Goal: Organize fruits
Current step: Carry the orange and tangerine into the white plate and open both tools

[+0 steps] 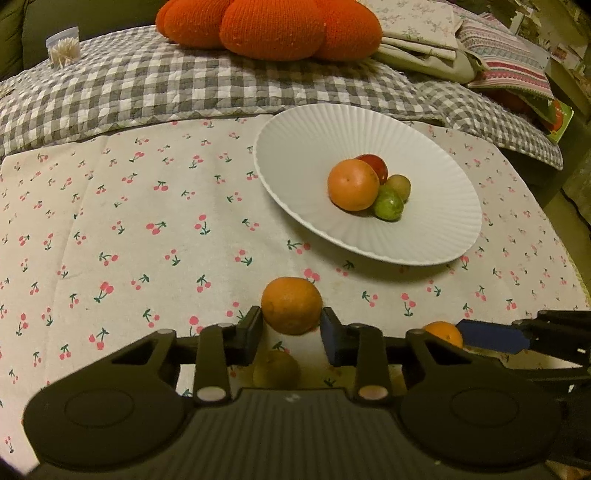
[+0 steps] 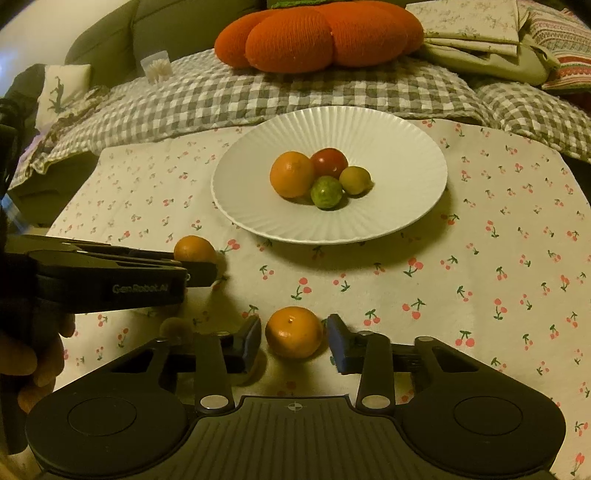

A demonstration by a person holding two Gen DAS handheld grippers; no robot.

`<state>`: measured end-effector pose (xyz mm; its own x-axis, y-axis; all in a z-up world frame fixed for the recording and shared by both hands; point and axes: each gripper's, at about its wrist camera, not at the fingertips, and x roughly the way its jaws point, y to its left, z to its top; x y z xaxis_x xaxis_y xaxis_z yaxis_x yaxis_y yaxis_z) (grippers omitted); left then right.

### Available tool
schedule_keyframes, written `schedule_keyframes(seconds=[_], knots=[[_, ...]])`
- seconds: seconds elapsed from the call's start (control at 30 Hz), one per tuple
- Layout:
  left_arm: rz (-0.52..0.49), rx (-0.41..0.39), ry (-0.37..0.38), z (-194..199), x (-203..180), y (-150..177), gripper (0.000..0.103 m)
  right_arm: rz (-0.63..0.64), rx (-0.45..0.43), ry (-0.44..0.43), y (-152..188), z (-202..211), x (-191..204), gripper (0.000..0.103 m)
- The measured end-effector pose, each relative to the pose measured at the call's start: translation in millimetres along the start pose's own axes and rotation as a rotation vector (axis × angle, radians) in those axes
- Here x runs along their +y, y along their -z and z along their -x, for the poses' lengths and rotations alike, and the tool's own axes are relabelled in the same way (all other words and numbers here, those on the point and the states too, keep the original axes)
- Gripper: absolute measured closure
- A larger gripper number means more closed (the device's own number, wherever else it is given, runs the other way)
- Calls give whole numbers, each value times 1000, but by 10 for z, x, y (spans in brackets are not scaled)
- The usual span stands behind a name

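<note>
Mandarins sit between the fingers of both grippers, low in each frame. In the left wrist view, the left gripper (image 1: 291, 325) is clenched on a mandarin (image 1: 291, 305), both pads pressing its sides, and the fruit looks lifted clear of the cherry-print tablecloth (image 1: 147, 221). Beneath it, in shadow at the bottom centre, lies a dull brownish fruit (image 1: 276, 369); what kind I cannot tell. At the lower right of that view, the right gripper's blue pad (image 1: 487, 336) sits just beside a second mandarin (image 1: 445, 332).

In the right wrist view, the right gripper (image 2: 294, 338) is spread wide around this second mandarin (image 2: 294, 332), which rests on the cloth with a small gap to each pad. At the left edge, the left gripper (image 2: 199, 273) reaches in sideways with its mandarin (image 2: 194, 249) peeking over the fingers.

Farther up, in the middle of both views, a white ribbed plate (image 2: 406, 155) holds a clustered orange (image 2: 291, 174), red fruit (image 2: 329, 162), green fruit (image 2: 326, 192) and yellowish fruit (image 2: 355, 180), all touching. Beyond the plate, a grey checked quilt (image 2: 295, 96) carries an orange knitted pumpkin cushion (image 2: 317, 33) at the top centre.
</note>
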<state>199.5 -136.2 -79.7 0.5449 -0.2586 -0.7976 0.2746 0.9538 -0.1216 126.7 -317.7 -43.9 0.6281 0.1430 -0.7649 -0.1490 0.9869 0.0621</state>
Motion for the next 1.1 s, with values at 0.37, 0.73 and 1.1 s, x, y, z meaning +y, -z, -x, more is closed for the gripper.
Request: schedule_keyframes(seconds=[0.37, 0.73, 1.1], knots=[[-2, -5, 33, 62, -36, 3, 73, 33, -10, -6, 13, 5, 30, 71], [26, -25, 65, 189, -33, -32, 73, 41, -48, 21, -6, 110, -52, 72], [95, -91, 156, 428, -14, -234, 73, 40, -140, 40, -197, 322, -116, 72]])
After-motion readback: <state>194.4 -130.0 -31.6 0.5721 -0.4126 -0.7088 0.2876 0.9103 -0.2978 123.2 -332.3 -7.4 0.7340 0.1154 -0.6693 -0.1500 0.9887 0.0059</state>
